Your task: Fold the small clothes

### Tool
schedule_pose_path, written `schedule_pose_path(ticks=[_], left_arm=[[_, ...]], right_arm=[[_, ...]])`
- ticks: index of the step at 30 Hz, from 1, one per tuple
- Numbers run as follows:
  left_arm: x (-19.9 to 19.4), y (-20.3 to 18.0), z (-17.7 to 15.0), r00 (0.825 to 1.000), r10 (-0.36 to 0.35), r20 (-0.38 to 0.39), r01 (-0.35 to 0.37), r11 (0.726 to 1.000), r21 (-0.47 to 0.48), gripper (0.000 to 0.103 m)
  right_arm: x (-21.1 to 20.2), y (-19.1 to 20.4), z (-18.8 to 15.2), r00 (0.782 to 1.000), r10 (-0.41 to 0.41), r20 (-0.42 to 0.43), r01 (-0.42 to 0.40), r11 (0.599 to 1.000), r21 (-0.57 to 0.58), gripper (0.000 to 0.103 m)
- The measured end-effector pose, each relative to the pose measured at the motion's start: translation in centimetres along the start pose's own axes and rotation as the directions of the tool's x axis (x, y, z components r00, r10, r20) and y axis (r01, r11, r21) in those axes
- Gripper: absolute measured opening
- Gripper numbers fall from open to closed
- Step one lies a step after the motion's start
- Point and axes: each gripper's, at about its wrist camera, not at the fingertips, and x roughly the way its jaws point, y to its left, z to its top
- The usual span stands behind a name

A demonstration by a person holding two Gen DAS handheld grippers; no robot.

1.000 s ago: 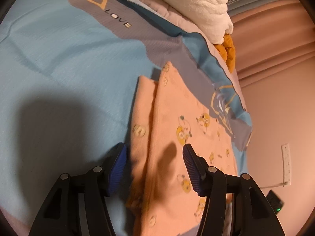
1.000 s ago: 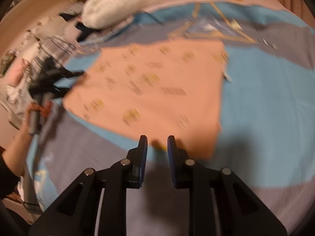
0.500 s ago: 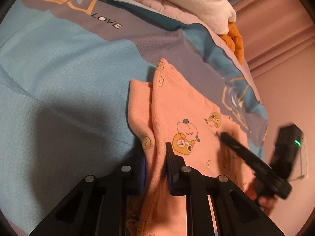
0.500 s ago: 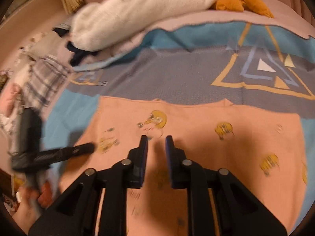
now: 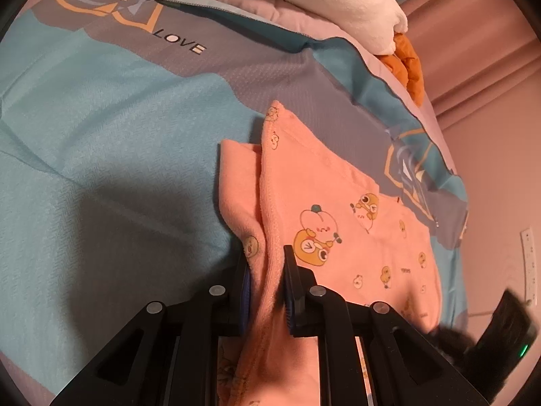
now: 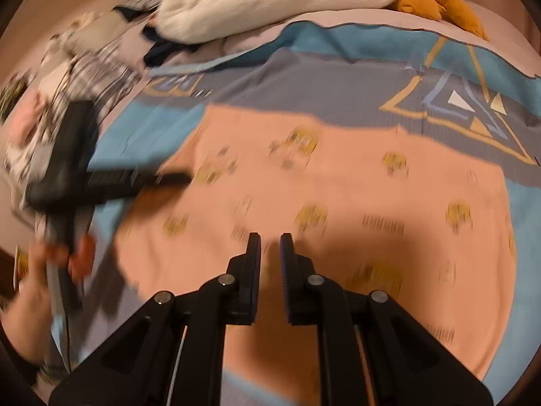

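Left claw point(image 5: 265, 291) pinching the hemmed edge of the peach cartoon-print garment point(image 5: 338, 223), spread mid-bed on the blue-grey bedspread point(image 5: 101, 135). Right claw point(image 6: 270, 270) nearly pressed together, apparently empty, over the cloth. Fold step starting; next I'd carry the edge across.

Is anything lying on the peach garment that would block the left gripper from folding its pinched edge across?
Nothing visible does. The left gripper is shut on the peach garment's edge, and the garment's top is bare. The right gripper hangs over it, nearly closed; whether it grips cloth is unclear.
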Motion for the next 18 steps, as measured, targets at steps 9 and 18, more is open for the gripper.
schedule_pose_path(ticks=[9, 18], left_arm=[[-2.9, -6.2, -0.4, 0.998, 0.029, 0.047, -0.036, 0.989, 0.144, 0.012], [0.5, -15.2, -3.2, 0.998, 0.059, -0.025, -0.045, 0.925, 0.378, 0.012]], right_arm=[[0.0, 0.6, -3.2, 0.995, 0.089, -0.054, -0.088, 0.996, 0.006, 0.013], [-1.2, -9.4, -1.9, 0.898, 0.345, 0.274, -0.440, 0.738, 0.512, 0.060]])
